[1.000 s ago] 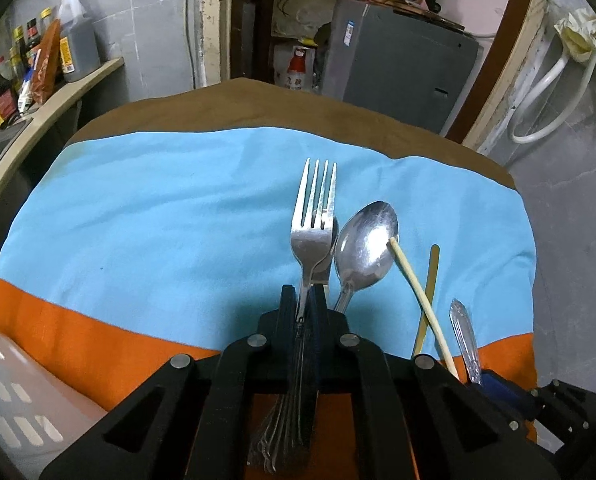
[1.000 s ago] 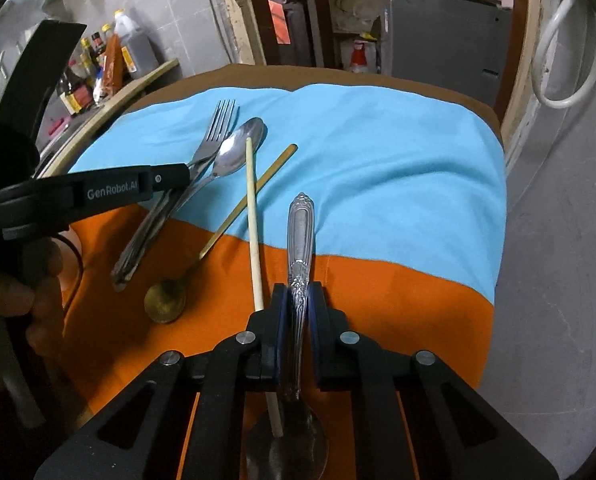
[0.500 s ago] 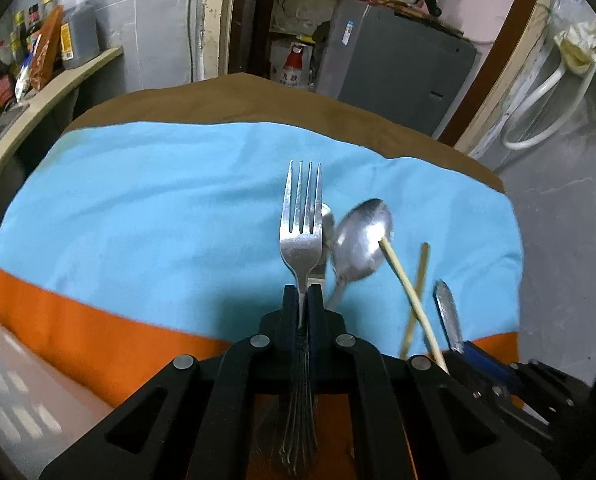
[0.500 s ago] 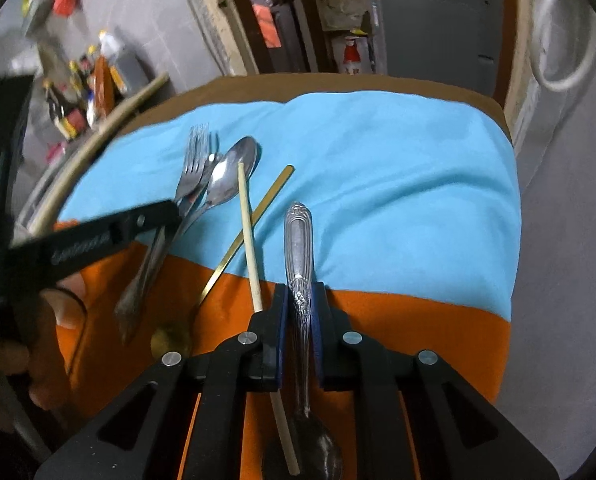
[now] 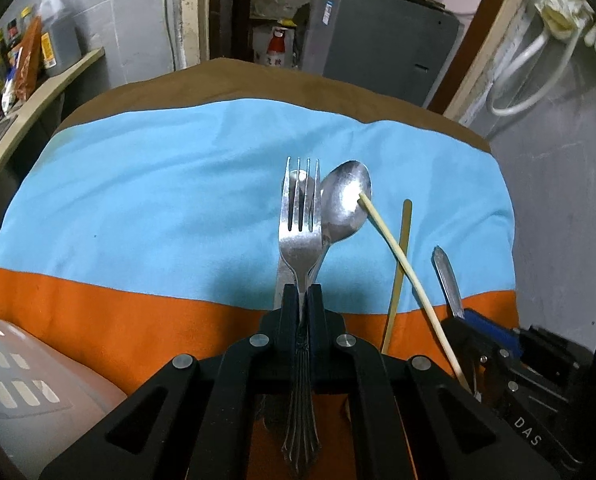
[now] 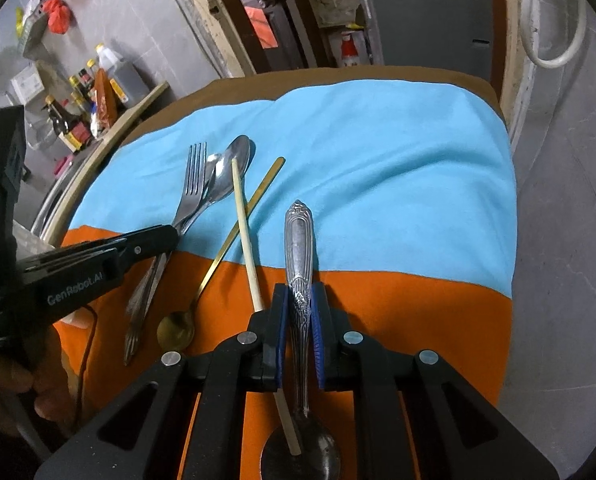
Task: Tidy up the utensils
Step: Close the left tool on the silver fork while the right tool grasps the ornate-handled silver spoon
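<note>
On a blue and orange cloth lie several utensils. My left gripper is shut on the neck of a steel fork, tines pointing away. A second steel piece peeks from under the fork. A steel spoon lies just right of it, with a pale chopstick resting on its bowl and a gold spoon beside that. My right gripper is shut on the ornate handle of a silver spoon. The left gripper and fork show at left there.
A pale slotted plastic basket sits at the lower left. A wooden shelf with bottles runs along the left wall. A grey cabinet stands behind the table, whose brown edge shows beyond the cloth. A hand holds the left gripper.
Both grippers keep their hold. The right view has rolled a little, and the left gripper with the fork sits lower in it. The fork now lies closer against the steel spoon.
</note>
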The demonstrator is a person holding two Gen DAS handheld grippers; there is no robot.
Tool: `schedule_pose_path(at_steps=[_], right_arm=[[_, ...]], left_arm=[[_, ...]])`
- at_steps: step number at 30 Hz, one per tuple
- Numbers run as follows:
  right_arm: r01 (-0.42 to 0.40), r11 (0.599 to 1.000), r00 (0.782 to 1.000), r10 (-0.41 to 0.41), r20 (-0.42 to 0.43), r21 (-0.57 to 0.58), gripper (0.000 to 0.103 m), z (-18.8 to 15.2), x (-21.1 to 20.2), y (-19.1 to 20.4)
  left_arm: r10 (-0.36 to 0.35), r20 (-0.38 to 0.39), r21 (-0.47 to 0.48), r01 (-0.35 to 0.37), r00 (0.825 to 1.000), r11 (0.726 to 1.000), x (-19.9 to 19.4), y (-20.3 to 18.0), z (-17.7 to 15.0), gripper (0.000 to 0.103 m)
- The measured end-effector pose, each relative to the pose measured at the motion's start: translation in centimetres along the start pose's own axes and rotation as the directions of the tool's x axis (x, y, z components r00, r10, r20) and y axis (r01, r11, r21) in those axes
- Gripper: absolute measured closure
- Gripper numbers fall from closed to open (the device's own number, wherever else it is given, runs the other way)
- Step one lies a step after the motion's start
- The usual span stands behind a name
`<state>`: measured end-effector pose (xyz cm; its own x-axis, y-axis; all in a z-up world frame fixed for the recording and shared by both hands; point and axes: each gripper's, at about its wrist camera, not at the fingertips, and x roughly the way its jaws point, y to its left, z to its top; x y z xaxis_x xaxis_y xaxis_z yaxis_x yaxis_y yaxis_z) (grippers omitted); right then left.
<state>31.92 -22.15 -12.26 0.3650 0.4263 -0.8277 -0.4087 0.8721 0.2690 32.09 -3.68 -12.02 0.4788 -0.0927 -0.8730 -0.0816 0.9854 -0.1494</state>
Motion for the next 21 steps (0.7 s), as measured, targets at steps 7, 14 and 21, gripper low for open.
schedule_pose_path(at_steps=[7, 14, 21], right_arm=[[0.056, 0.997, 0.998, -0.057, -0.012, -0.056, 0.094, 0.3, 0.5, 1.2], [-0.045, 0.997, 0.991, 0.035, 0.13, 0.07, 0.094, -1.5, -1.9, -0.9], [-0.104, 0.993, 0.955, 0.086, 0.283, 0.048, 0.095, -3.2, -4.8, -0.8]], left_arm=[[-0.003, 0.005, 0.015, 0.003, 1.0, 1.0, 0.1, -0.6, -0.1, 0.101], [-0.103, 0.111, -0.037, 0.108, 0.988, 0.993, -1.6, -0.3, -1.8, 0.101], [-0.202, 0.29, 0.035, 0.2, 0.936, 0.979, -5.5, -1.5, -4.1, 0.101]])
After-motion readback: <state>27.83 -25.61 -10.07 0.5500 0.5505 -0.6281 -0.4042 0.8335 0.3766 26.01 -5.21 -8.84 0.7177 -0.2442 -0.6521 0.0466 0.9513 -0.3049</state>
